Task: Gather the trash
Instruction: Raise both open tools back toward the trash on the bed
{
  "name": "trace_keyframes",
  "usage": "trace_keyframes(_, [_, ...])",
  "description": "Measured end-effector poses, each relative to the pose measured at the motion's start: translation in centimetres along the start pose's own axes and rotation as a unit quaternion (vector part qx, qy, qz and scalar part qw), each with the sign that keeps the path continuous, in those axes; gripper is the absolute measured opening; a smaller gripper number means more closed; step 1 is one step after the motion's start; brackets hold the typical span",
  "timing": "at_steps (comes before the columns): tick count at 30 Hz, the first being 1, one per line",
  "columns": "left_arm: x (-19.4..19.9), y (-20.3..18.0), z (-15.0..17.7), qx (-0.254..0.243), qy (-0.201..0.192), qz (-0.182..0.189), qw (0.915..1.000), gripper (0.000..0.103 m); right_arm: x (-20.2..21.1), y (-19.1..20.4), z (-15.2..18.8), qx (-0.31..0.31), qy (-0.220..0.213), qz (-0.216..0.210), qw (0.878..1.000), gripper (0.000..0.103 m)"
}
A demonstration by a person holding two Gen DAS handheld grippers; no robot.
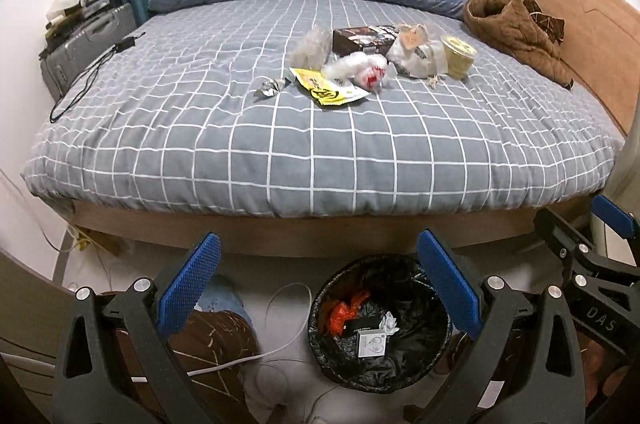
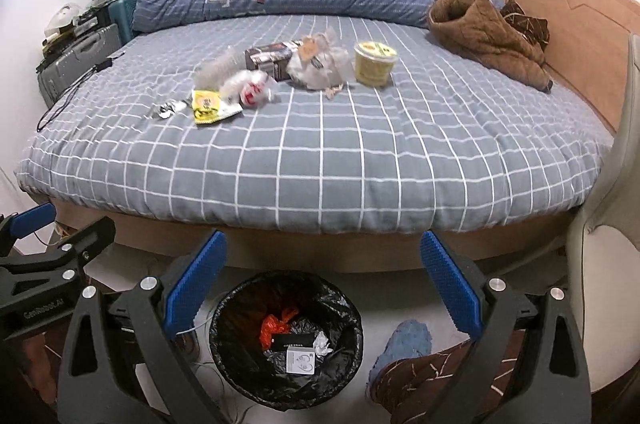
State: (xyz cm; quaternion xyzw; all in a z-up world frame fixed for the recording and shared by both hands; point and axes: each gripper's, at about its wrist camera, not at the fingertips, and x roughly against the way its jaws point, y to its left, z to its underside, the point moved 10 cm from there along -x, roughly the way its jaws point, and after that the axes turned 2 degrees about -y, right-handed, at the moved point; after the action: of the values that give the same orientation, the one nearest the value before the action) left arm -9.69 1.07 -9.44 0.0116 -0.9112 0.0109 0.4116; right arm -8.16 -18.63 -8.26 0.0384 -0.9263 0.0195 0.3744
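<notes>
A wide bare strip of the bed [image 2: 320, 176] is seen between its near edge and the trash pile [image 2: 280, 72]. The way there is not blocked. The pile is packed close, piece against piece. Beside it, near the headboard, a brown jacket [image 2: 488, 36] lies. The open bin [image 2: 286, 336] stands on the floor just below the bed edge, with cables [image 1: 248, 356] lying beside it.
</notes>
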Motion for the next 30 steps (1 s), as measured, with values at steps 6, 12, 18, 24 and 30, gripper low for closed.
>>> trace_keyframes(6, [0.9, 0.4, -1.5, -0.004, -0.007, -0.005, 1.0000, 0.097, 1.0, 0.1, -1.9, 0.001, -0.011, -0.002, 1.000, 0.093])
trace_keyframes(12, [1.0, 1.5, -3.1, 0.000, -0.010, -0.013, 0.9999, 0.097, 0.7, 0.0, -3.5, 0.004, -0.012, -0.002, 1.000, 0.093])
trace_keyframes(18, [-0.2, 3.0, -5.4, 0.010, -0.008, -0.024, 0.9996, 0.097, -1.0, -0.9, -4.9, 0.002, -0.004, 0.000, 1.000, 0.093])
trace_keyframes(24, [-2.5, 3.4, -8.2, 0.012, -0.005, -0.027, 0.9995, 0.097, -3.7, -1.8, -7.4, 0.007, 0.001, 0.004, 1.000, 0.093])
trace_keyframes(30, [-5.7, 3.6, -11.0, 0.015, -0.002, -0.026, 0.9995, 0.097, -7.0, -2.1, -10.2, 0.011, 0.001, 0.004, 1.000, 0.093])
